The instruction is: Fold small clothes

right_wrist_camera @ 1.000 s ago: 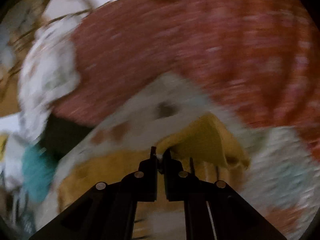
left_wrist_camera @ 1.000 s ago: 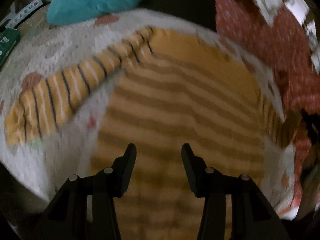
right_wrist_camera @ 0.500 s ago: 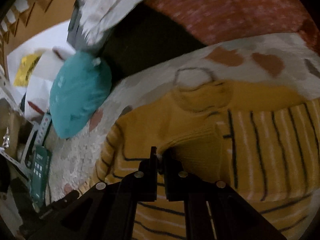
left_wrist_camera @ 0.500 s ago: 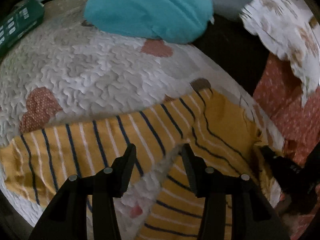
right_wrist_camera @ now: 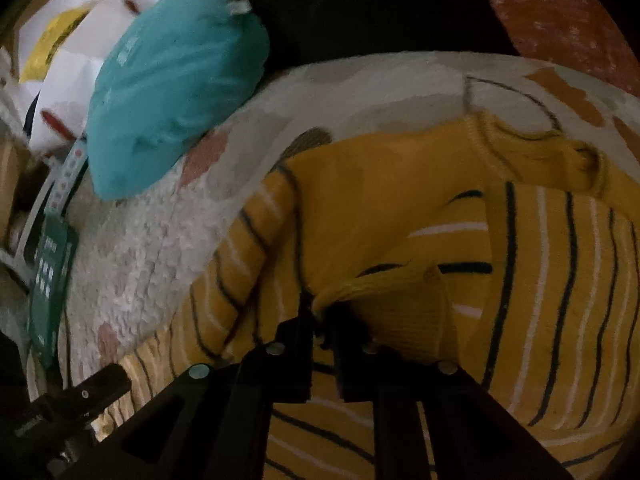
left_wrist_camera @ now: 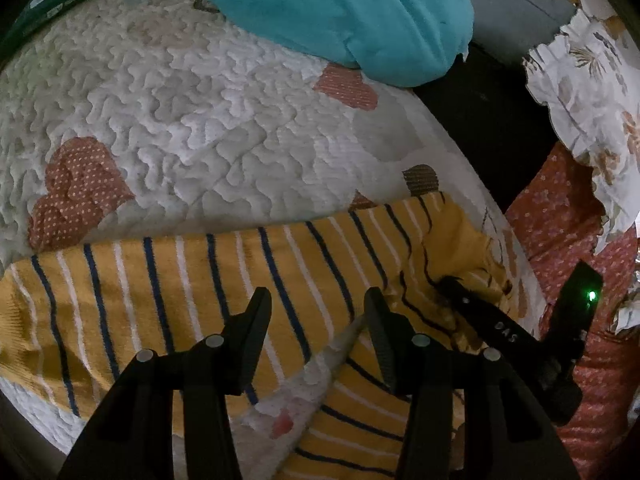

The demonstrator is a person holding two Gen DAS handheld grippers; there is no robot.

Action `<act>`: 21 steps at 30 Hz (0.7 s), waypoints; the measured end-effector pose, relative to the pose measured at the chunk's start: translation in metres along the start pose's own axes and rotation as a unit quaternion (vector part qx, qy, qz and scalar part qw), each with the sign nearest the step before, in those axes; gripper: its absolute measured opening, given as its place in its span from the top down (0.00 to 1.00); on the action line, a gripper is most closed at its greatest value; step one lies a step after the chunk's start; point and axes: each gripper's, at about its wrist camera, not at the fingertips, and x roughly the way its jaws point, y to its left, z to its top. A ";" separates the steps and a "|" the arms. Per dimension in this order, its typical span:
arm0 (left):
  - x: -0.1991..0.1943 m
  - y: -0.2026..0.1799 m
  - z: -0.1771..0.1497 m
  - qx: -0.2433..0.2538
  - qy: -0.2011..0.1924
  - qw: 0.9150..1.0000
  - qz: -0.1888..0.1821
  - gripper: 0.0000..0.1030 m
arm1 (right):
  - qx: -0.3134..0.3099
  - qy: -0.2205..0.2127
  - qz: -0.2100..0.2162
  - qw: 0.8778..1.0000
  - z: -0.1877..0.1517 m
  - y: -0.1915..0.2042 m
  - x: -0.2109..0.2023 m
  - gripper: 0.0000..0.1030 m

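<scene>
A small yellow sweater with navy and white stripes lies on a white quilted blanket patched with dotted rust-coloured hearts. In the left wrist view one sleeve runs as a long band across the picture from the left edge toward the shoulder at the right, its stripes crossing it, while the body drops away toward the bottom edge, leaving a wedge of blanket showing between sleeve and body. The left gripper hangs over that armpit area with its fingers wide apart and nothing between them; whether the tips touch the cloth is unclear. To its right the right gripper reaches in from the lower right, its tip buried in bunched fabric near the neck end of the sweater, a green light glowing on its housing. From the right wrist view, the right gripper has its fingers pressed nearly together on a ribbed cuff of the other sleeve, which is drawn over the striped chest. The neckline sits above, toward the far edge of the blanket. A teal pillow rests on the blanket beyond the sweater, and a green box lies off to the left side. Red spotted fabric lies at the right.
</scene>
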 end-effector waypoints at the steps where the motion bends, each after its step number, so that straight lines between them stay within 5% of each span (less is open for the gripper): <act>1: 0.000 -0.002 0.000 0.002 0.000 1.000 0.000 0.54 | -0.012 0.004 0.001 1.000 0.000 0.006 0.001 0.61; 3: 0.001 -0.004 -0.001 0.005 0.000 1.000 -0.001 0.54 | -0.045 0.005 -0.004 0.999 0.000 0.024 -0.001 0.45; 5: 0.000 -0.003 -0.001 0.003 0.001 1.000 -0.002 0.54 | -0.073 0.006 0.001 0.997 0.002 0.037 -0.007 0.44; 9: -0.002 0.003 0.000 -0.011 0.002 1.000 -0.010 0.54 | -0.054 -0.022 0.079 0.995 0.016 0.034 -0.052 0.44; 12: -0.004 0.005 0.002 -0.017 0.002 1.000 -0.016 0.53 | -0.023 -0.051 0.059 0.997 0.025 0.011 -0.078 0.44; 15: -0.003 0.005 0.002 -0.021 0.007 1.000 -0.021 0.52 | -0.006 -0.035 0.039 0.999 0.024 -0.003 -0.074 0.43; 18: -0.001 0.004 0.001 -0.022 0.015 0.999 -0.028 0.52 | 0.011 -0.007 0.105 0.994 0.020 -0.007 -0.068 0.43; 21: -0.002 0.005 0.002 -0.023 0.012 0.999 -0.027 0.52 | 0.016 -0.021 0.101 0.995 0.020 -0.008 -0.067 0.43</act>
